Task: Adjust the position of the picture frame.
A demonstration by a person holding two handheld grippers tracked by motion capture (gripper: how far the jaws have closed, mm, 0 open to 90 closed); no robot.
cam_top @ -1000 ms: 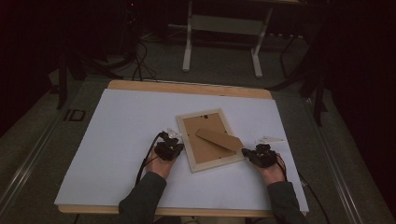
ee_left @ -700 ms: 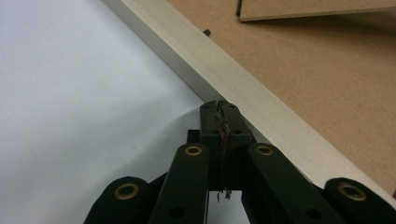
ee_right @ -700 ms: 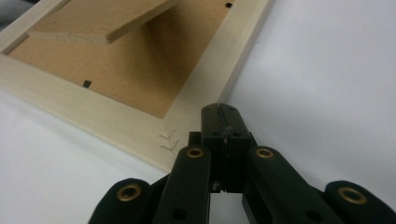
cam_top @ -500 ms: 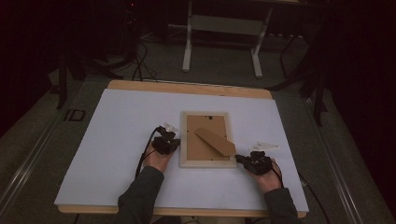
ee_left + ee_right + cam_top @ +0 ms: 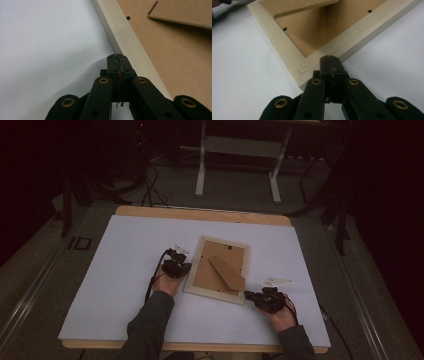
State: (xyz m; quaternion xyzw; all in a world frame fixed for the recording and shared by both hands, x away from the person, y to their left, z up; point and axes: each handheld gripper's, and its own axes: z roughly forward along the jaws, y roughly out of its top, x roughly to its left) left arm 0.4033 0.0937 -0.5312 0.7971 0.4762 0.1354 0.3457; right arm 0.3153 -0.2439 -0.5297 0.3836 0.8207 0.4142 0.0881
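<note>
Pale wooden picture frame (image 5: 218, 269) face-down mid-bench; left gripper (image 5: 117, 57) and right gripper (image 5: 329, 60) pressed together, tips against its rim.

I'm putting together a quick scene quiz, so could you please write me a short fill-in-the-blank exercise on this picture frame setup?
1. The picture frame lies with its ____ side facing up.
2. The left claw has its jaws ____, tips at the frame's side rail.
3. The right claw meets the frame at one ____.
4. The frame lies on a ____ sheet covering the table.

Missing words: back; shut; corner; white
</note>
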